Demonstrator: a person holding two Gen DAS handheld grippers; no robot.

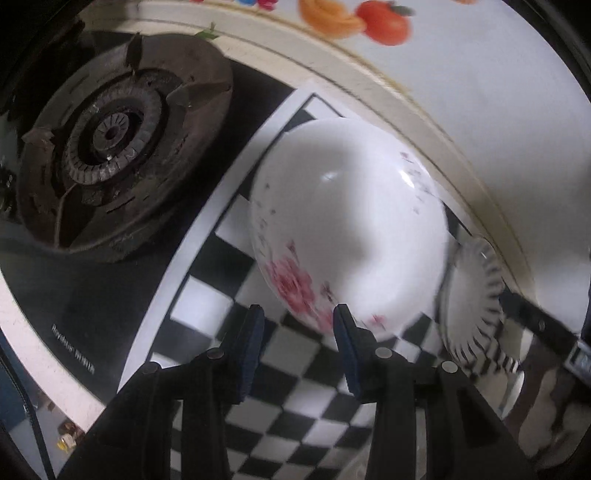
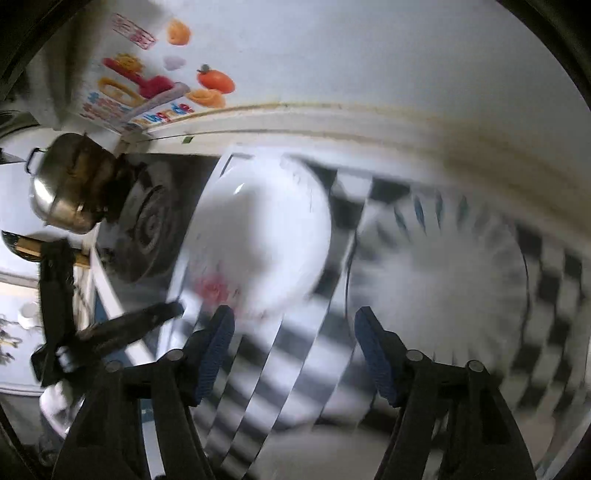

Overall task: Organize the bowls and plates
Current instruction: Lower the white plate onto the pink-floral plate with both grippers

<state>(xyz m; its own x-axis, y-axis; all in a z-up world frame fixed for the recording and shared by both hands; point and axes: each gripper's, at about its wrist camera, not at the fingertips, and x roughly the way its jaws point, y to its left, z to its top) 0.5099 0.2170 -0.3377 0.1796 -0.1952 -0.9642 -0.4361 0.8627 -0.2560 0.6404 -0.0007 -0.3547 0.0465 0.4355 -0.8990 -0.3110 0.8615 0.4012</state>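
At the near edge of both wrist views, black two-finger grippers with blue pads: left gripper (image 1: pixel 299 317) narrowly parted and empty, one pad just overlapping the bowl's near rim in the picture, contact not clear; right gripper (image 2: pixel 293 321) spread wide, nothing between the pads. Just beyond, on a black-and-white chequered mat (image 1: pixel 295 398), a white ceramic bowl with pink flowers (image 1: pixel 347 229), upright, mouth upward, round with no long axis, flower side toward the left gripper. Beside it, apart, a white plate with dark radial rim marks (image 2: pixel 439 273), flat, face up, badly blurred in the right view. Farther off, a dark gas burner (image 1: pixel 110 147), a steel pot (image 2: pixel 70 188), then a white wall with fruit stickers (image 1: pixel 384 22). Judging by this: bowl and plate already side by side on the mat, neither held; whether stacking or more dishes remain, impossible to tell.
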